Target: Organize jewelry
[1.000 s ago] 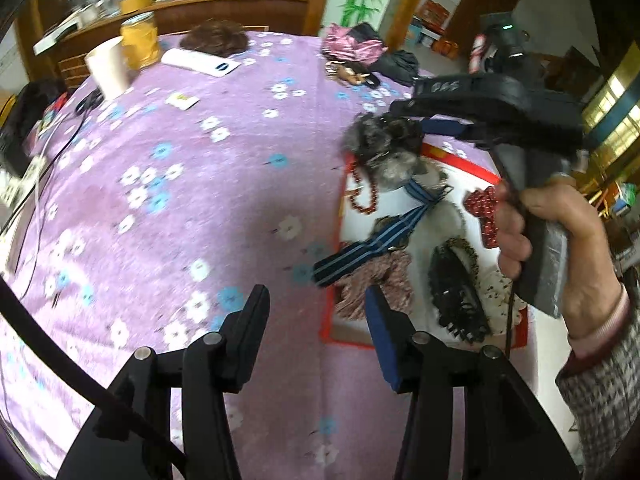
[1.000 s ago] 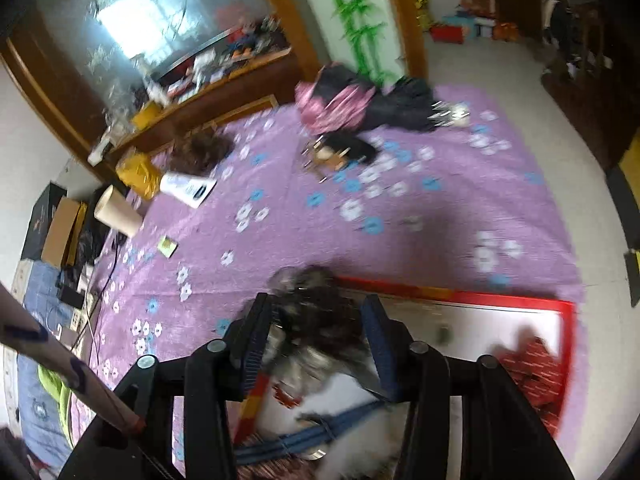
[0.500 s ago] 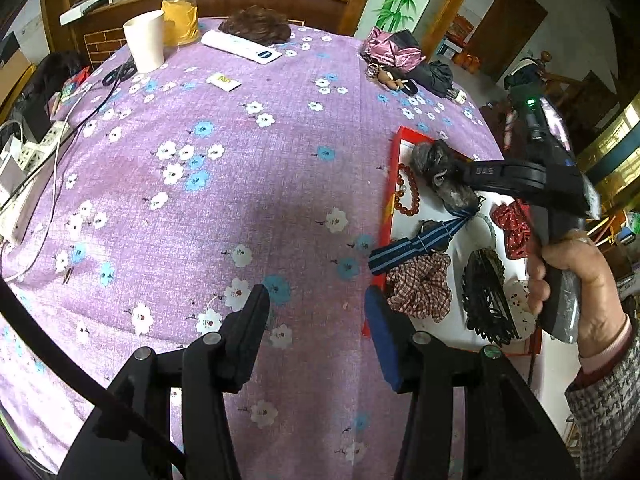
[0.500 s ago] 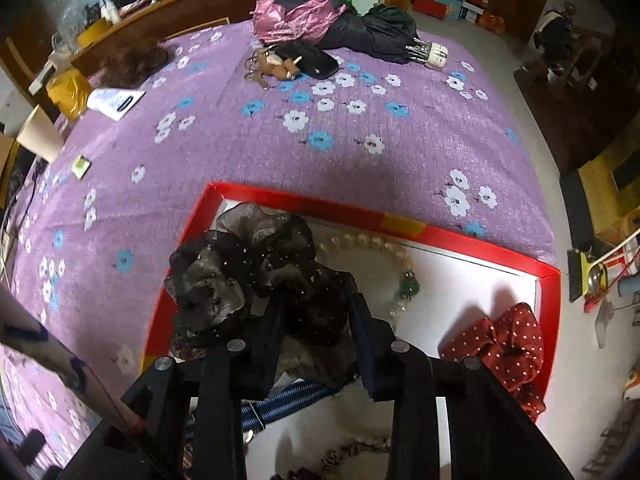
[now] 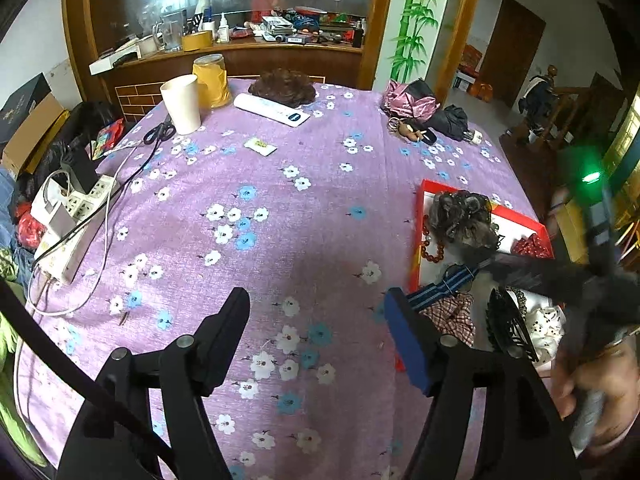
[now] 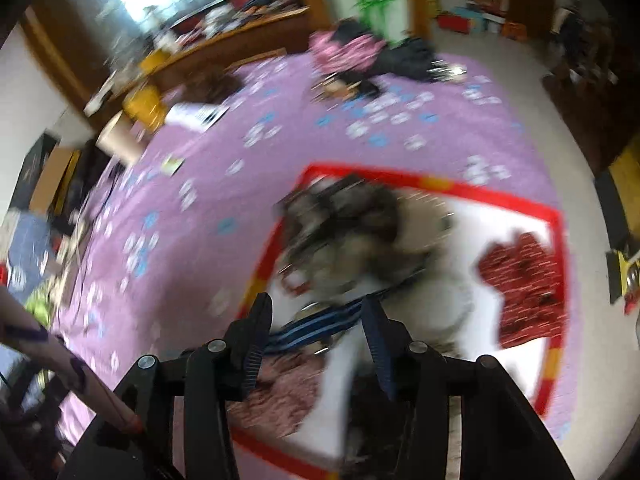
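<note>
Tongs, two pairs, are in use, one in each hand. The left tongs (image 5: 316, 320) hang over the purple flowered surface (image 5: 256, 208) with jaws spread wide and nothing between them; they have just been opening. The right tongs (image 6: 316, 320) are over the red tray (image 6: 432, 182), jaws apart and just opening too, letting go; the picture is blurred, but no pad seems to press on anything. One dark fluffy scrunchie (image 5: 460, 216) lies in the tray's far corner, just ahead of the right tongs. In the one tray I can count one blue striped ribbon (image 5: 440, 290), one string of red-brown beads (image 5: 430, 250), one checked scrunchie (image 5: 452, 316), one black hair claw (image 5: 508, 328) and one red dotted scrunchie (image 6: 524, 284). Far off on the surface stand one white cup (image 5: 182, 104) and one yellow jar (image 5: 210, 80), side by side. One pair of scissors (image 5: 160, 132) lies near the cup. One white power strip (image 5: 68, 236) sits at the left edge.
</note>
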Available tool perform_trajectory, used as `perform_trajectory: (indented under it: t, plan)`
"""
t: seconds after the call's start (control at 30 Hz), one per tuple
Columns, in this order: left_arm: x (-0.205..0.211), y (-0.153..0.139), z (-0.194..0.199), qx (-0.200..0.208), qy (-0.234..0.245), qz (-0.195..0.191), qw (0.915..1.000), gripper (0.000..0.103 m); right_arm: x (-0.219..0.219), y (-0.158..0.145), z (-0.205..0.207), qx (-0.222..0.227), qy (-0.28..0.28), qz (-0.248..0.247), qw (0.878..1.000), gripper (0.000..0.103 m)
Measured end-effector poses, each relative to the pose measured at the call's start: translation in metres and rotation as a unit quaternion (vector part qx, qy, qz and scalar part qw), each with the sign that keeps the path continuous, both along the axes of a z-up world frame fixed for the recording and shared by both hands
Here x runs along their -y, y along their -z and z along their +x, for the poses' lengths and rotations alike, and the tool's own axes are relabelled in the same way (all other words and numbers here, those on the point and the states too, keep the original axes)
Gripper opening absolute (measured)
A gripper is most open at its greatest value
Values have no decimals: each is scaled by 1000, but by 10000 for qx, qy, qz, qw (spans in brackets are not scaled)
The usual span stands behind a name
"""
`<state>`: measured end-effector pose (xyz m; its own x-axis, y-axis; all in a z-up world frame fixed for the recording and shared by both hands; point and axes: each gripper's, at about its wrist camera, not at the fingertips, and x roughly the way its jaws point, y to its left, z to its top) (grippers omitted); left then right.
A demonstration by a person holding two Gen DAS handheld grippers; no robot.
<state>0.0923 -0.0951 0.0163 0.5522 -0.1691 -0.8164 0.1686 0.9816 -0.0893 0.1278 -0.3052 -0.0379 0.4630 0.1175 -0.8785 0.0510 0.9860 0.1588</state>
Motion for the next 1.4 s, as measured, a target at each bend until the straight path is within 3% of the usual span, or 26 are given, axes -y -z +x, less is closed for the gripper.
perform_trajectory:
  t: [0.17, 0.33, 0.43, 0.53, 0.7, 0.83, 1.0, 1.2, 1.4]
  plan:
    - [-10, -6, -5, 95, 96, 121, 9998, 71, -31, 32, 8, -430, -96, -558, 9975, 50]
    - [-23, -11, -4, 244, 91, 214, 9994, 75, -29, 44, -1, -664, 40, -1187, 9907, 50]
    - [-31, -17, -2, 368, 81, 73, 9993, 75, -18, 31, -9, -514, 255, -924, 9941, 50]
    - [-37, -25, -5, 678, 18, 64, 9977, 81, -5, -4, -33, 60, 610, -675, 9958, 50]
    - [-42, -39, -9, 1189, 35, 58, 9929, 88, 25, -34, -99, 598, 1429, -619, 9860, 59]
    - [-39, -37, -6, 963, 258, -442, 9940, 90, 53, -23, -140, 368, 2052, -695, 9755, 59]
    - [-18, -32, -13, 703, 435, -207, 9964, 90, 86, -4, -168, -7, 2673, -944, 9590, 59]
    - [-9, -40, -42, 819, 80, 56, 9966, 90, 108, 26, -169, -412, 2554, -978, 9610, 59]
    - [6, -55, -76, 940, -156, 108, 9954, 90, 127, 26, -184, -236, 2406, -886, 9663, 60]
